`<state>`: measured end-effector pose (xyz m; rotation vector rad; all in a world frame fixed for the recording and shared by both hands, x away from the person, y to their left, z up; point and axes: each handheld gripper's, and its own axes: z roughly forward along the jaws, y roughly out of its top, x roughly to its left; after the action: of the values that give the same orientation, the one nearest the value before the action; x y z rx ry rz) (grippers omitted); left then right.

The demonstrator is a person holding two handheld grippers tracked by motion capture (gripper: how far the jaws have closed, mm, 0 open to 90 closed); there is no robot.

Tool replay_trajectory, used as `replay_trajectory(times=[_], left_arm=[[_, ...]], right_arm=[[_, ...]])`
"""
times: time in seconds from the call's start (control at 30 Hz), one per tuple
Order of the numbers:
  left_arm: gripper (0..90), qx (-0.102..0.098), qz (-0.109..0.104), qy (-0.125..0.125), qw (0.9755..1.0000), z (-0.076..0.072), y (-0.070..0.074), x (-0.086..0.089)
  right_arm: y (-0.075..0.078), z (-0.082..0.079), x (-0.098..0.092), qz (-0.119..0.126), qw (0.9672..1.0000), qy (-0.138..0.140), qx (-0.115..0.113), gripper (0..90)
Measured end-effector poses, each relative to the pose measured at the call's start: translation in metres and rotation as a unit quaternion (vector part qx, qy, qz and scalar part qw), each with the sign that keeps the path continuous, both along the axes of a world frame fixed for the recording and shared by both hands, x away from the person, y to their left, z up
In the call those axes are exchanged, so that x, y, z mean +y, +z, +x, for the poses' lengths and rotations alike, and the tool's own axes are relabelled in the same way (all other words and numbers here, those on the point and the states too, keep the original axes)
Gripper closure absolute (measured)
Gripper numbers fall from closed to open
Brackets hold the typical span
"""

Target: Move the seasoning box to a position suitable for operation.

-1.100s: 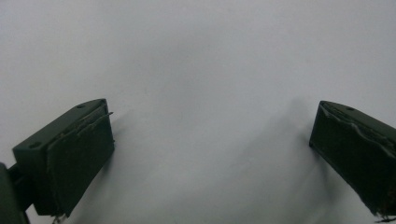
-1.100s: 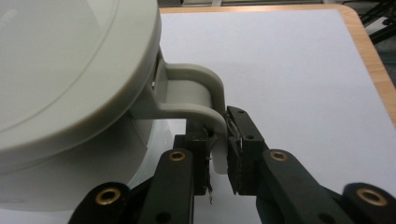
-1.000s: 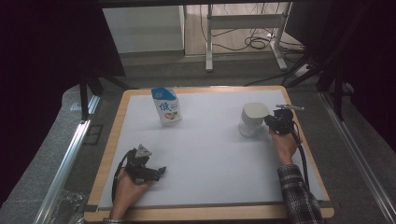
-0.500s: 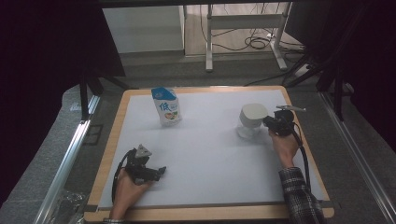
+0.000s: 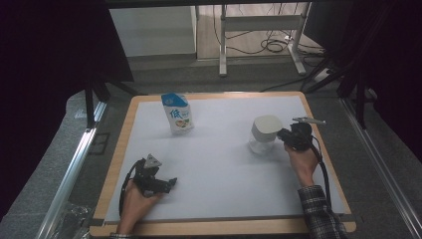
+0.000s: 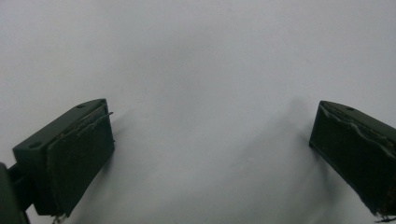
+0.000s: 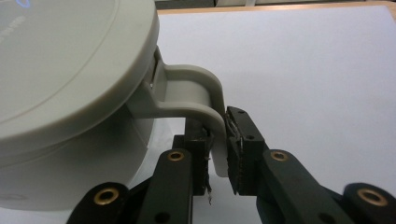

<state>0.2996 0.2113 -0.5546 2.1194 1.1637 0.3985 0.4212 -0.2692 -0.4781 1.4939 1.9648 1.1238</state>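
right gripper view has the right gripper (image 7: 217, 154) clamped on the handle of the clear, grey-lidded jug (image 7: 70, 93); moving it remains. left gripper (image 6: 210, 154) rests wide open, empty.

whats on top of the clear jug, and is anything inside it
A grey lid sits on top of the jug, and the right gripper pinches its handle. The clear wall looks empty, but the lid covers most of the inside, so I cannot be sure.
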Motion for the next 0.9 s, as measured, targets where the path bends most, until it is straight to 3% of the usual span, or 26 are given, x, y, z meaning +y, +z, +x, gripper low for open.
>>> replay_trajectory(times=[0.47,0.9], left_arm=[[0.0,0.0,0.0,0.001,1.0,0.0,0.0,0.0],[0.0,0.0,0.0,0.0,1.0,0.0,0.0,0.0]], right_arm=[[0.002,-0.028,0.01,0.003,0.9996,0.027,-0.003,79.4],[0.001,-0.06,0.038,-0.009,0.9981,0.061,-0.004,79.1]])
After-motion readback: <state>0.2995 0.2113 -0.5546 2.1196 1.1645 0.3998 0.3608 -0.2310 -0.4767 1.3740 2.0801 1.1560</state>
